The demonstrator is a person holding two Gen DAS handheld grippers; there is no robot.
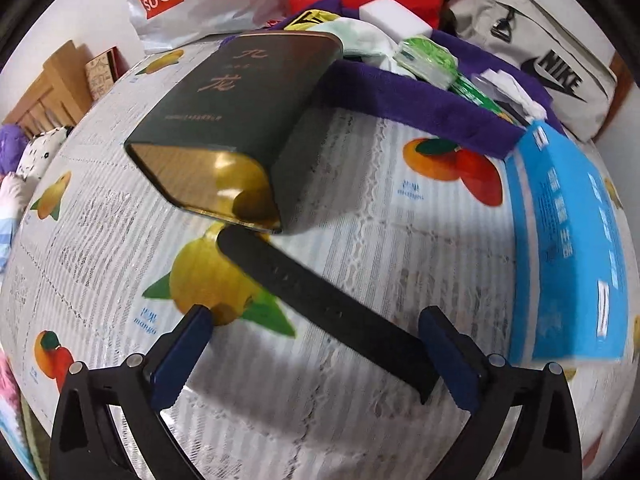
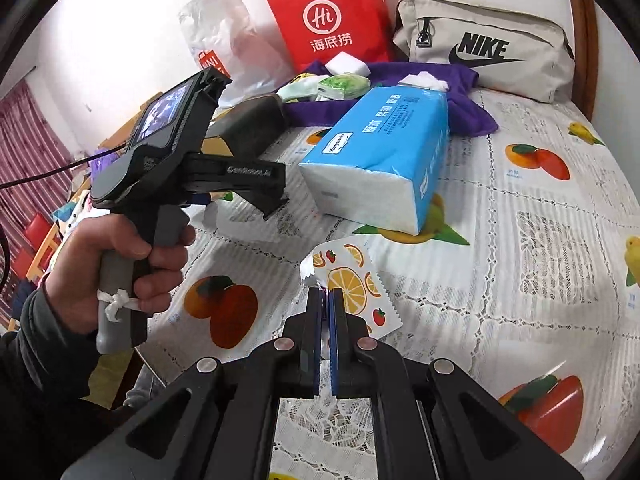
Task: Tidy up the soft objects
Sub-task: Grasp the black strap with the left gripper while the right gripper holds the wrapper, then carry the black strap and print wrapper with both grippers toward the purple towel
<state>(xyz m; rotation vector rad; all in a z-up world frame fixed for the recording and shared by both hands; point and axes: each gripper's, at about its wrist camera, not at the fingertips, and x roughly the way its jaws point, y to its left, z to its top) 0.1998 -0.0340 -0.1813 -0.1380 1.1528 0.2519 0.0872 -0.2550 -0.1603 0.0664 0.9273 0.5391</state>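
The left gripper (image 1: pixel 316 354) jaws stand wide, gripping nothing, over a black strip (image 1: pixel 320 308) running near-right to far-left. The right gripper (image 2: pixel 326 300) jaws pinch a fruit-print sachet (image 2: pixel 354 290) pointing away, on the bench (image 2: pixel 520 260).

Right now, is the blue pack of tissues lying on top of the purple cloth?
No, the blue tissue pack lies on the fruit-print tablecloth, in front of the purple cloth, which holds the small packets behind it.
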